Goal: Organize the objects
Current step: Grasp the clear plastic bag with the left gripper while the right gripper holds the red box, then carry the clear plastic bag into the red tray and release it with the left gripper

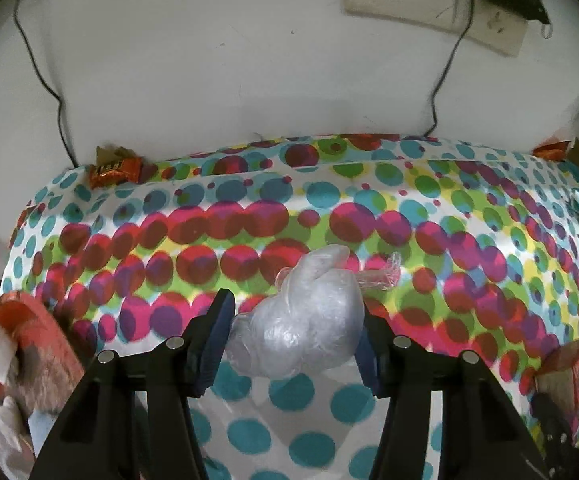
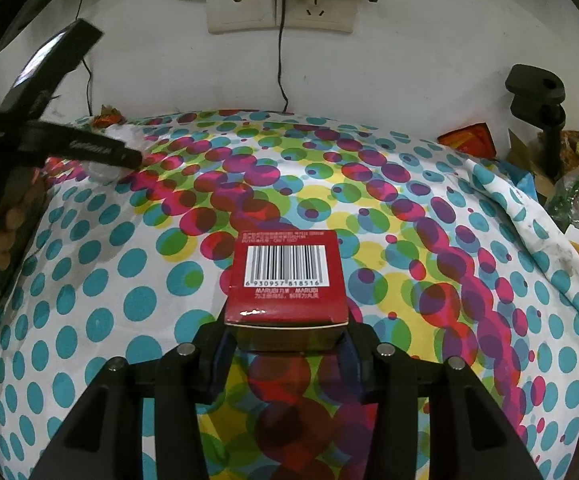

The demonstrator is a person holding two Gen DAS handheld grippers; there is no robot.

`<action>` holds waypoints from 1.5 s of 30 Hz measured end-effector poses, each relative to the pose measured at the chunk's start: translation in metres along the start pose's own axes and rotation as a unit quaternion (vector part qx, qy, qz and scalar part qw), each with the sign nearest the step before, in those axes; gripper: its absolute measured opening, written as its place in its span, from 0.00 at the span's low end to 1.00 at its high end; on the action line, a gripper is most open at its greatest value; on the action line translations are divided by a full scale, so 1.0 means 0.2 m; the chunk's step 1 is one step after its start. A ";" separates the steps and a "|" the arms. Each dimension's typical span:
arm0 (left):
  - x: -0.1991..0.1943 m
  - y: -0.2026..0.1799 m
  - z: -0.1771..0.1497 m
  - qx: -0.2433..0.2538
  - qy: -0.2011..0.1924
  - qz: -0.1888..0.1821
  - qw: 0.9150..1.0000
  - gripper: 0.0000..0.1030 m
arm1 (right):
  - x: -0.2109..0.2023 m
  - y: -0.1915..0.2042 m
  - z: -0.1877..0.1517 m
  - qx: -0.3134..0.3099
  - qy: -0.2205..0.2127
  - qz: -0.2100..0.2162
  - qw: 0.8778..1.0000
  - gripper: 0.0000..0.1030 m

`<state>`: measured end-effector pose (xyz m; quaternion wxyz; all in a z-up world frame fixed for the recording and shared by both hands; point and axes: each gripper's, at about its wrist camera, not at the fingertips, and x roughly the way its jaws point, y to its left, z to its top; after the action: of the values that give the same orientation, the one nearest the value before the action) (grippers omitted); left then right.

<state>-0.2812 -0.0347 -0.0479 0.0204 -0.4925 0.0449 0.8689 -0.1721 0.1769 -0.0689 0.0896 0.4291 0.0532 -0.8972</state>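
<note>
Left gripper (image 1: 293,336) half-closed around one crumpled clear bag (image 1: 309,320), long axis running up-right, on dotted cloth (image 1: 469,240). Right gripper (image 2: 285,344) clamps one red box (image 2: 285,280), barcode up, long axis pointing away. Two orange wrappers (image 1: 115,172) at wall.

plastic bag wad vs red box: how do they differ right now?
The clear plastic bag wad is soft, crumpled and see-through; the red box is rigid, opaque and printed with a barcode. The wad sits between the left tongs; the box is clamped in the right tongs. Both are over the polka-dot cloth.
</note>
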 end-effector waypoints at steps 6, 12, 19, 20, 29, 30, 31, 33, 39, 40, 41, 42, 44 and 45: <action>-0.10 -0.06 -0.07 0.007 -0.007 -0.002 1.000 0.51 | 0.00 -0.01 0.00 0.008 0.000 -0.002 1.000 0.45; -0.17 -0.06 -0.10 -0.001 -0.010 -0.012 1.000 0.51 | 0.00 -0.01 0.01 0.006 0.001 -0.005 1.000 0.45; -0.27 -0.06 -0.19 -0.010 -0.013 -0.017 1.000 0.51 | 0.00 -0.01 0.01 0.004 0.001 -0.007 1.000 0.45; -0.28 -0.06 -0.20 -0.008 -0.014 -0.016 1.000 0.51 | 0.00 -0.01 0.01 0.004 0.001 -0.008 1.000 0.45; -0.41 -0.09 -0.36 0.024 -0.029 0.002 0.999 0.51 | 0.00 -0.01 0.01 0.005 0.002 -0.008 1.000 0.45; -0.42 -0.09 -0.38 0.025 -0.030 -0.001 0.999 0.51 | -0.01 -0.01 0.01 0.005 0.002 -0.008 1.000 0.45; -0.45 -0.10 -0.40 0.028 -0.034 -0.005 0.999 0.51 | 0.00 -0.01 0.01 0.005 0.002 -0.008 1.000 0.45; -0.48 -0.11 -0.43 0.032 -0.038 -0.003 0.999 0.51 | -0.01 -0.01 0.02 0.005 0.002 -0.008 1.000 0.45; -0.60 -0.06 -0.52 0.021 -0.044 -0.014 0.999 0.51 | -0.01 -0.01 0.02 0.004 0.002 -0.009 1.000 0.45; -0.61 -0.04 -0.54 0.018 -0.044 -0.013 0.999 0.52 | -0.01 -0.01 0.02 0.005 0.002 -0.008 1.000 0.45; -0.63 -0.03 -0.55 0.015 -0.046 -0.010 0.999 0.51 | -0.01 -0.01 0.02 0.005 0.002 -0.008 1.000 0.45; -0.65 0.00 -0.57 0.011 -0.051 -0.006 0.999 0.51 | -0.01 -0.01 0.02 0.004 0.002 -0.009 1.000 0.45; -0.68 0.04 -0.60 0.007 -0.054 -0.003 0.999 0.52 | -0.01 -0.01 0.02 0.003 0.001 -0.011 1.000 0.45; -0.71 0.08 -0.62 0.002 -0.058 0.002 0.998 0.52 | -0.01 -0.01 0.02 0.002 0.001 -0.011 1.000 0.45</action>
<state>-0.1037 -0.0611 0.0115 0.0223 -0.4412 0.0462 0.8960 -0.1745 0.1789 -0.0657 0.0786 0.4300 0.0559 -0.8976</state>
